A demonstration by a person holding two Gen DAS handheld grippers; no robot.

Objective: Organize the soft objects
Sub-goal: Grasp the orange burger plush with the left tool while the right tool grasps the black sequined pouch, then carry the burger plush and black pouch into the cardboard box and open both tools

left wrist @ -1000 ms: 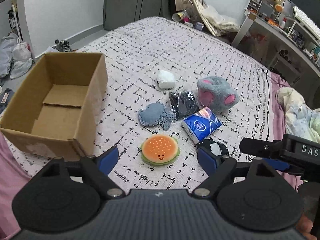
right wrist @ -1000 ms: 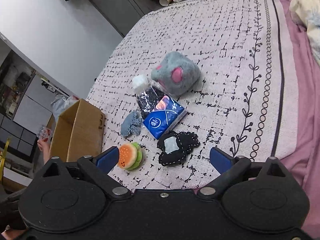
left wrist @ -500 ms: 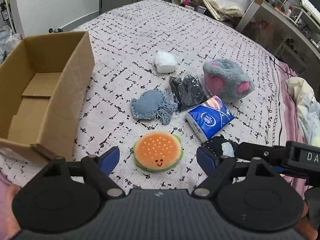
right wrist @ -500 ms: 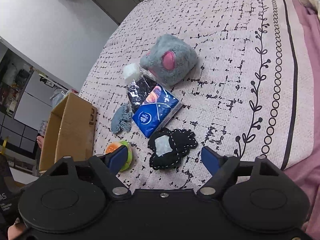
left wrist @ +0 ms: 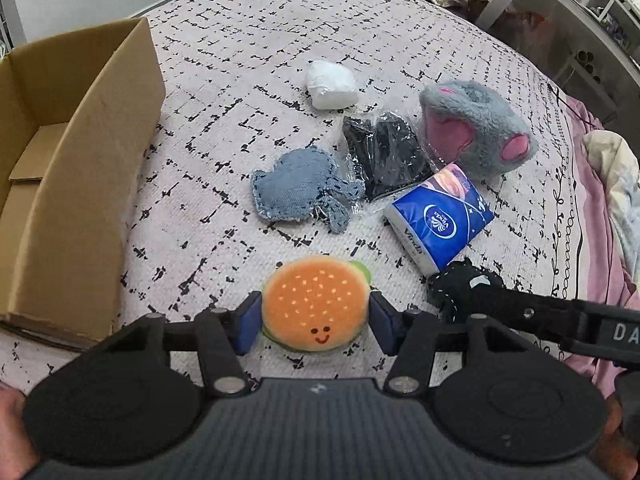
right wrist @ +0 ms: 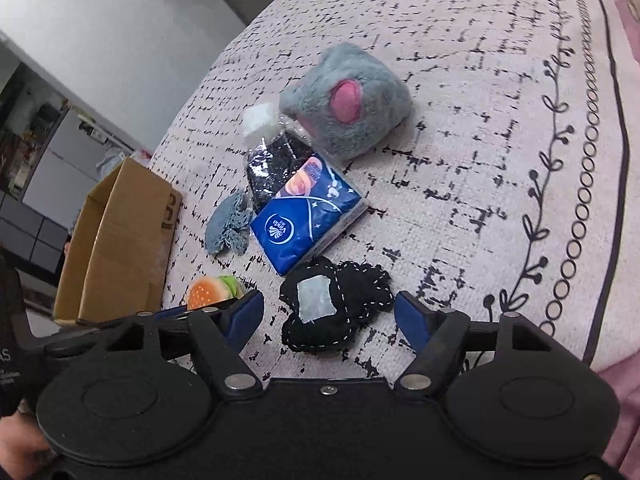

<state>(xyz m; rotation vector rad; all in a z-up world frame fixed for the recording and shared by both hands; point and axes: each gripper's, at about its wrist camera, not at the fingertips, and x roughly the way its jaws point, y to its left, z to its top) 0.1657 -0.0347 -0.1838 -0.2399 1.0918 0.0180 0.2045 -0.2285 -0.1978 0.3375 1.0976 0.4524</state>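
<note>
An orange burger plush [left wrist: 316, 307] lies on the bed between the blue pads of my left gripper [left wrist: 315, 322], whose jaws stand at its two sides, open around it. It also shows in the right wrist view [right wrist: 211, 291]. A black stitched pouch [right wrist: 335, 307] lies between the open jaws of my right gripper [right wrist: 329, 317], with gaps on both sides. Behind lie a blue tissue pack [left wrist: 439, 215], a denim fish [left wrist: 298, 189], a black bagged item [left wrist: 384, 157], a grey-pink plush [left wrist: 472, 130] and a white bundle [left wrist: 331, 84].
An open cardboard box [left wrist: 76, 152] stands on the bed at the left, close to the burger. The right gripper's arm [left wrist: 560, 318] crosses the left view at lower right. A pink sheet edge [right wrist: 624, 184] and a desk lie to the right.
Both grippers have moved forward and down. The left jaws have narrowed around the burger plush. The right jaws have come down around the black pouch.
</note>
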